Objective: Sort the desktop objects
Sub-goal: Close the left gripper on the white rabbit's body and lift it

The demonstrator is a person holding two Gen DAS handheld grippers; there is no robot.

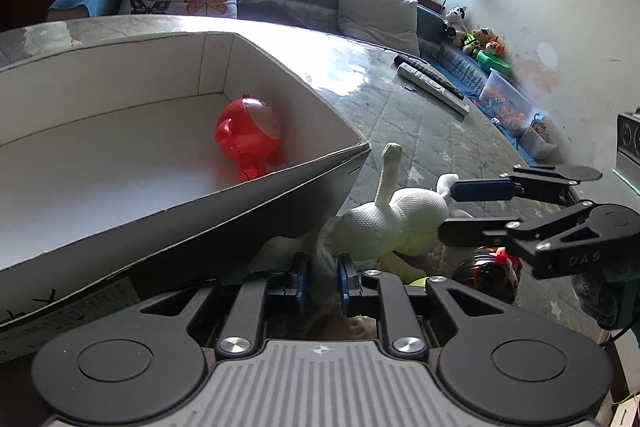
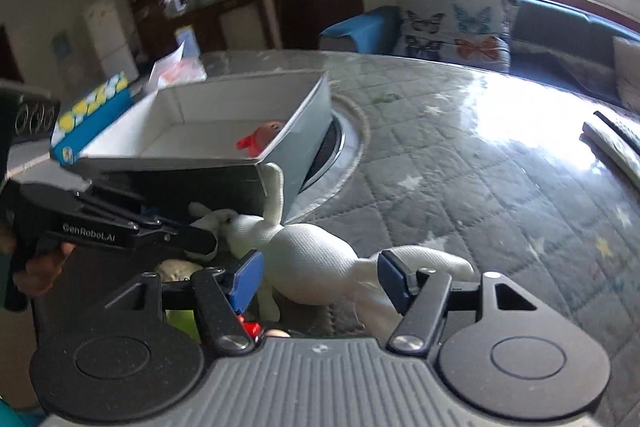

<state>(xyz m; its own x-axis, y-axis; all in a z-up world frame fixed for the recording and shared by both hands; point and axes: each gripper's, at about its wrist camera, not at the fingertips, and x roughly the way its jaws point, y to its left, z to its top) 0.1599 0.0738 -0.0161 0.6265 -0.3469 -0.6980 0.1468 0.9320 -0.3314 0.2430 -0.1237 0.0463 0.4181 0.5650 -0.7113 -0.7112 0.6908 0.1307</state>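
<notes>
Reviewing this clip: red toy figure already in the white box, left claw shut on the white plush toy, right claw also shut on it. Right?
Not quite. The right claw is open, its blue pads apart on either side of the white plush toy, as the right wrist view shows. The rest holds: red toy figure in the white box, left claw shut on the plush.

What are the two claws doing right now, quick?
Left gripper: shut on part of the white plush toy.
Right gripper: open, its fingers either side of the toy, not clamped.
</notes>
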